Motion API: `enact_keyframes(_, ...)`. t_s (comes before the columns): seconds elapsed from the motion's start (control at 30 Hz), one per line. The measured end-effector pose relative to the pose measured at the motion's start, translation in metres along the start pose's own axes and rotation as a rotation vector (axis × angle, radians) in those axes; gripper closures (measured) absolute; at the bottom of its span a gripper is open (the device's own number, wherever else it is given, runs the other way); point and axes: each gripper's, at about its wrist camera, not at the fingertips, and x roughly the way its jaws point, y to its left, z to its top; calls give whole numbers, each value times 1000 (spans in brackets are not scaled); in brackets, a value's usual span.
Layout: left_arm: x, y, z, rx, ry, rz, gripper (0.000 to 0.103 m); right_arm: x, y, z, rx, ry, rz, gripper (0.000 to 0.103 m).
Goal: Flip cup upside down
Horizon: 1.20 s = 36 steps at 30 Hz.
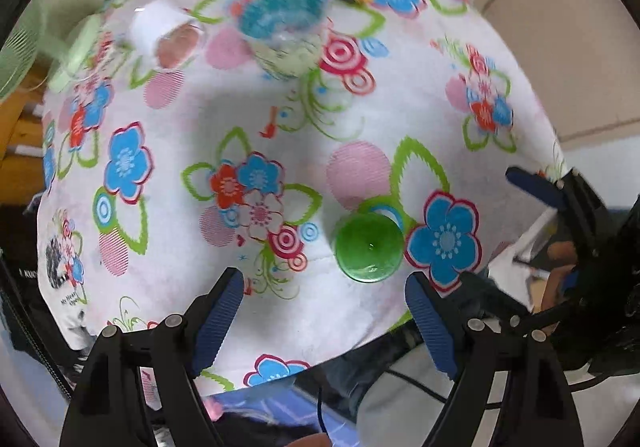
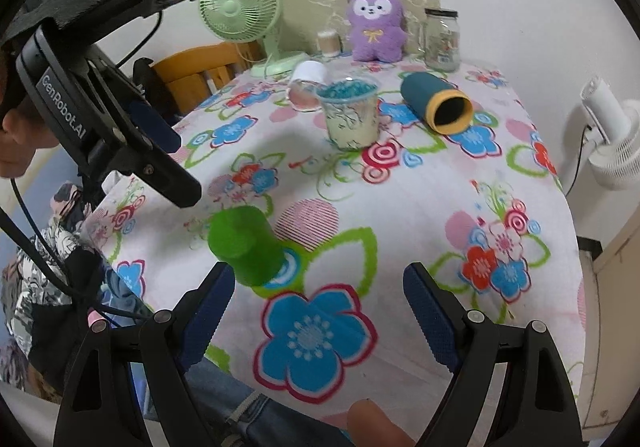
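Blue-padded fingers of my left gripper [image 1: 324,321] frame the bottom of the left wrist view, spread wide with nothing between them. Right gripper [image 2: 318,313] the same: jaws released, empty, hovering over the near edge of the floral tablecloth [image 2: 420,207].

Green cup [image 2: 246,247] sits near the near edge, toward the near-left corner in the right wrist view. Translucent bright green plastic, mouth down, closed base up. From above in the left wrist view the cup [image 1: 369,247] shows a round glossy base with a small central nub. It stands apart from both grippers; the right gripper's left pad lies just beside it in the picture, contact not confirmed.

Farther back, mid-table: clear plastic cup [image 2: 352,115] with teal and pale filling, upright. Teal cylinder with yellow rim [image 2: 436,103] lying on its side to its right. White cup [image 2: 306,81] tipped over behind. Along the far edge: green desk fan [image 2: 240,7], purple plush toy [image 2: 376,23], glass jar [image 2: 442,39].
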Motion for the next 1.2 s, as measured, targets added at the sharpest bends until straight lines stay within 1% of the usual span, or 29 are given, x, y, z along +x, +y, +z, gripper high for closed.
enact_keyframes(0.1, -9, 13, -12, -51, -86, -23, 18, 0, 7, 6, -14, -6, -6, 15)
enact_keyframes(0.27, -26, 19, -27, -106, -236, -16, 18, -2, 19, 17, -39, -25, -24, 15)
enact_keyframes(0.37, -37, 22, -41, -133, -353, -12, 18, -4, 26, 23, -57, -41, -41, 15)
enact_keyframes(0.47, -48, 23, -55, -161, -480, 12, 18, -7, 33, 30, -75, -66, -64, 15)
enact_keyframes(0.5, -52, 24, -62, -181, -542, 24, 17, -8, 35, 31, -79, -74, -71, 15)
enact_keyframes(0.57, -56, 25, -70, -206, -616, 38, 15, -11, 40, 35, -92, -94, -93, 15)
enact_keyframes(0.6, -58, 25, -77, -228, -667, 46, 15, -13, 43, 37, -99, -105, -107, 15)
enact_keyframes(0.77, -59, 27, -98, -311, -823, 80, 13, -22, 54, 45, -117, -155, -149, 14)
enact_keyframes(0.83, -59, 29, -105, -348, -869, 84, 13, -25, 57, 48, -115, -170, -168, 11)
enact_keyframes(1.0, -65, 36, -126, -456, -980, 115, 9, -35, 66, 54, -117, -226, -207, 10)
enact_keyframes(1.2, -70, 40, -141, -508, -1037, 135, 8, -57, 79, 64, -133, -318, -248, 10)
